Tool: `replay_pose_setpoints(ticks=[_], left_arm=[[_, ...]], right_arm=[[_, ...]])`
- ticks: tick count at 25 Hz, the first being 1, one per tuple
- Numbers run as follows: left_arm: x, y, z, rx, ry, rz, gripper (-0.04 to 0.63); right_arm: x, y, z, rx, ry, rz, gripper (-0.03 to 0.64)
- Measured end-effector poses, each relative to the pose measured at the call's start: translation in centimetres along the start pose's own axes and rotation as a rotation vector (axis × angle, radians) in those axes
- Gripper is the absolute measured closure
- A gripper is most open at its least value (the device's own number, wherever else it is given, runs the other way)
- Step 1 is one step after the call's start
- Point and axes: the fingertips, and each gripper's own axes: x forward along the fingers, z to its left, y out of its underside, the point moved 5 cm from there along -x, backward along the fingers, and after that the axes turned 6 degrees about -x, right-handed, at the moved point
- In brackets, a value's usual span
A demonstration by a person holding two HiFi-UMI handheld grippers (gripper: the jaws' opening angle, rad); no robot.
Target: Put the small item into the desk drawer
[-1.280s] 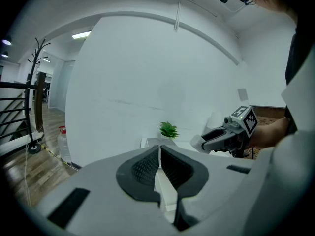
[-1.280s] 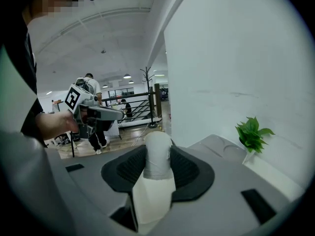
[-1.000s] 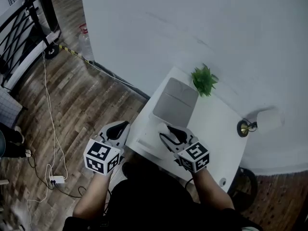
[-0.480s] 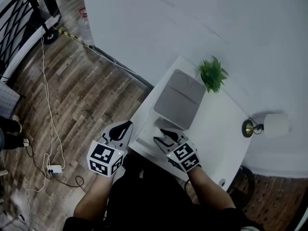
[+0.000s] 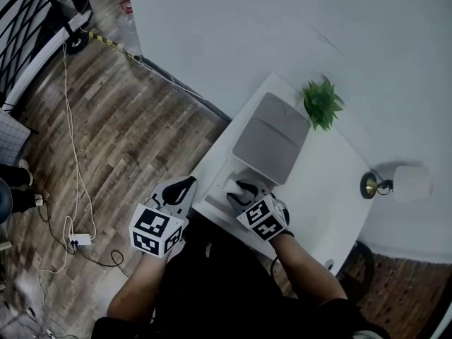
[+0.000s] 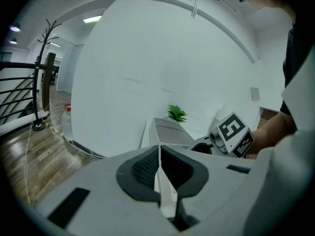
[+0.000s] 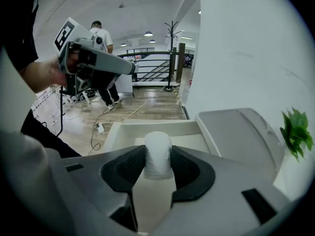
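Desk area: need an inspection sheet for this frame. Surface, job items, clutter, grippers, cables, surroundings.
Surface: white desk, set against a white wall.
Job's things: desk drawer is open; small white cylinder not yet released into it.
Clutter: grey flat case, green plant and brass-based lamp on the desk.
Grippers: right gripper shut on the small white cylinder at the drawer; left gripper jaws together, empty, off the desk's left side.
Cables: white cable runs across the wood floor to a power strip.
Surroundings: black railing; a person standing in the background.
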Motion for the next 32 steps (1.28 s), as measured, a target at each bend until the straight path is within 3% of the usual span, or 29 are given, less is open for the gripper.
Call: replay_pose_setpoints(ticks=[12, 21, 25, 32], left_arm=[[-2.7, -0.2, -0.6, 0.019, 0.007, -0.011, 0.575], [-4.3, -2.2, -2.2, 0.063, 0.06, -0.064, 0.575], [-3.7, -2.4, -2.9, 0.072, 0.092, -0.066, 0.575], [-3.7, -3.0, -6.0, 0.101, 0.111, -0.067, 0.575]], right_arm=[[0.6, 1.2, 0.3, -0.004, 0.03, 0.07, 0.443], [-4.5, 0.7, 0.8, 0.086, 0.147, -0.001, 0.45], [-8.0, 0.7, 1.0, 0.127, 0.212, -0.074, 0.485], [-12.8, 1.6, 1.6, 0.201, 0.249, -0.204, 0.52]])
